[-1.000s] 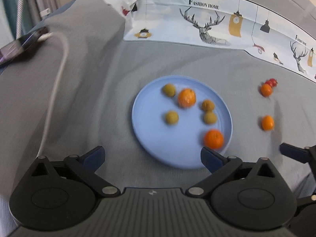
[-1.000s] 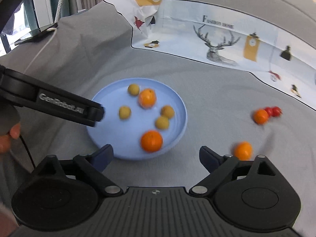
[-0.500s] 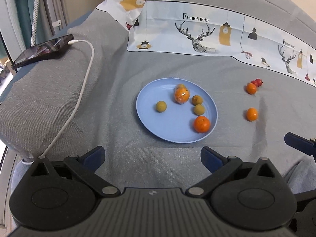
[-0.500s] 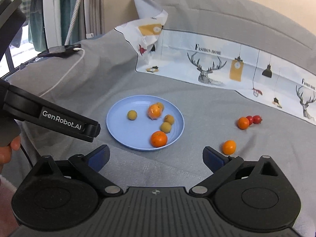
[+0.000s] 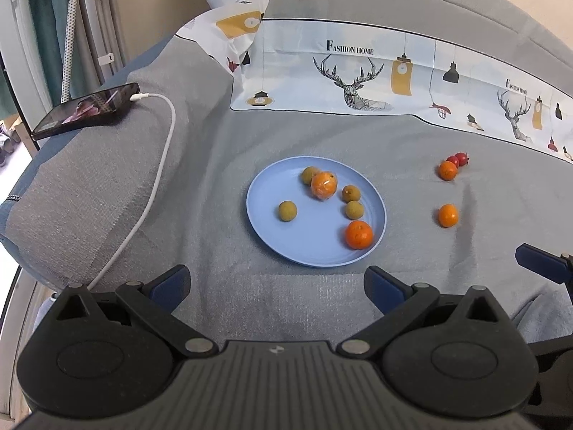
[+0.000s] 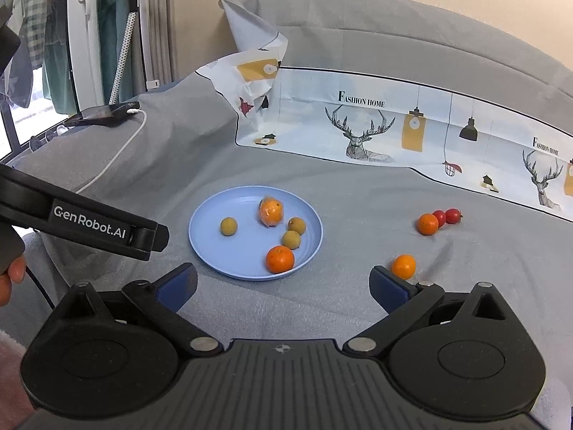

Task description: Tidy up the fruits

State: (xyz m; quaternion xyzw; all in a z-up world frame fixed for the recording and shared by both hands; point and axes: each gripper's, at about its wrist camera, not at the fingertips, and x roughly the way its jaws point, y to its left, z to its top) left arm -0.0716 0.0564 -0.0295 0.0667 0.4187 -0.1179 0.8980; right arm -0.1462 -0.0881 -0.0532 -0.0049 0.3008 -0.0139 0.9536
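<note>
Grey fabric surface (image 5: pixel 200 165) is carrying a blue plate (image 5: pixel 297 240) holding two oranges and four small greenish-brown fruits. Loose fruit is lying on the cloth, right of the plate: one orange (image 5: pixel 448 215) alone, another (image 5: pixel 448 170) touching two small red fruits (image 5: pixel 458 159). A printed sheet (image 5: pixel 358 79) is lining the back. A phone (image 5: pixel 86 111) is charging on the raised left edge; curtains are hanging beyond. Left gripper (image 5: pixel 277 286) and right gripper (image 6: pixel 283 285) are both hovering spread wide, holding nothing.
</note>
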